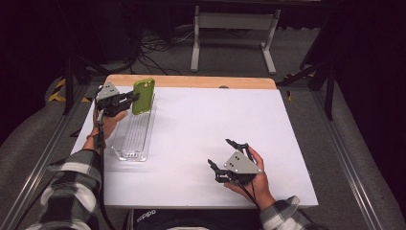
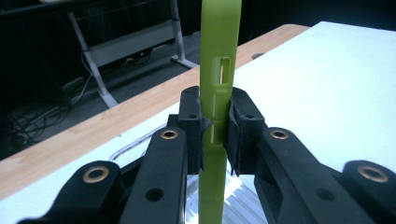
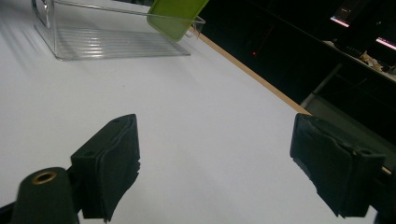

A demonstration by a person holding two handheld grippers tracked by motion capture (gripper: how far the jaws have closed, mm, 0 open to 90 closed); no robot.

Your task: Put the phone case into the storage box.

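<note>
My left gripper [image 1: 130, 99] is shut on a green phone case [image 1: 143, 96], which stands upright over the far end of a clear plastic tray [image 1: 132, 139] at the table's left. In the left gripper view the pads [image 2: 195, 125] clamp the case [image 2: 219, 70] edge-on, with the tray's ribbed floor [image 2: 238, 200] below. My right gripper [image 1: 229, 155] rests open on the white table near the front right, nothing between its jaws. The right gripper view has the tray [image 3: 102, 39] and the case's lower corner [image 3: 176, 16] far off.
The white tabletop [image 1: 210, 124] has a wooden strip [image 1: 191, 81] along its far edge. Beyond it stand a white table frame [image 1: 234, 33] and cables on the floor. Metal rails [image 1: 344, 153] run beside the table.
</note>
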